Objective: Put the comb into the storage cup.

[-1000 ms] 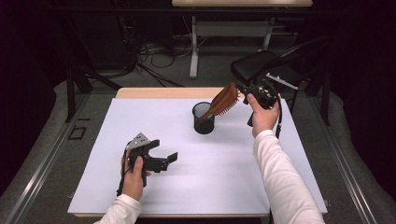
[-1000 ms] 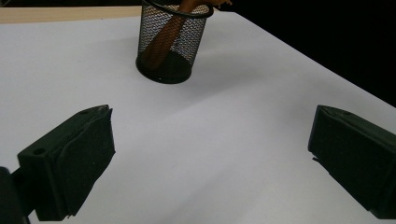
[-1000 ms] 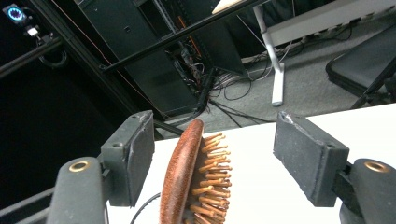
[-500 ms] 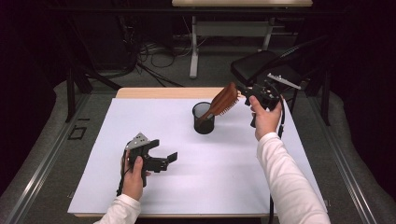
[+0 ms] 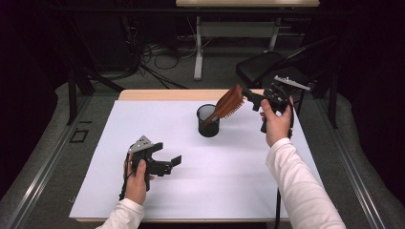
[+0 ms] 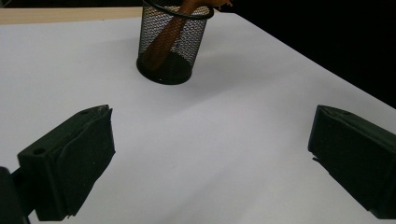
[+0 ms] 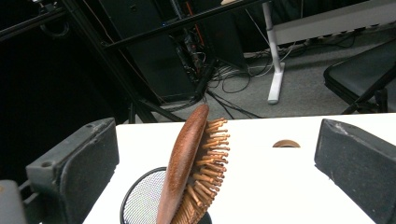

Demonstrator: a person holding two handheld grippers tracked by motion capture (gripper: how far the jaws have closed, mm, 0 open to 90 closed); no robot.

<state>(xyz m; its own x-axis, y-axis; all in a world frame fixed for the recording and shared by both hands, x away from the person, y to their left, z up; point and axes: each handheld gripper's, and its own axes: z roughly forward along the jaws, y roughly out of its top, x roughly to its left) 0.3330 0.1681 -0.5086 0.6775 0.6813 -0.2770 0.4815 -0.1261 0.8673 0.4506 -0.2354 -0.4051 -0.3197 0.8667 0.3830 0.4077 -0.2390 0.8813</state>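
Now the right gripper [image 5: 249,97] stands with its jaws wide apart; a second ago they were clamped on the head of the brown wooden hairbrush with peg bristles [image 5: 228,103], and they have just been opening. In the right gripper view the brush [image 7: 192,168] rises between the two black pads without touching either. The right hand [image 5: 274,125] has barely shifted from where it was, and the left hand [image 5: 136,172] has kept its place on the sheet.

The brush has an oval, smooth, reddish-brown back and rows of pale wooden pegs with rounded tips. Its handle sits inside the black round wire-mesh cup [image 5: 208,120], and the head leans out over the rim up and to the right, toward the right gripper. In the left gripper view the handle shows slanting through the mesh of the cup [image 6: 169,44].

The left gripper [image 5: 168,164] rests low over the white sheet [image 5: 143,124] that covers the light wooden desk [image 5: 157,95], its jaws spread with nothing between them, well apart from the cup.

Behind the desk stand a dark folding chair [image 5: 267,67], a white desk leg [image 5: 197,52] and loose cables [image 5: 153,52] on the grey floor. Nothing lies between the left gripper and the cup.
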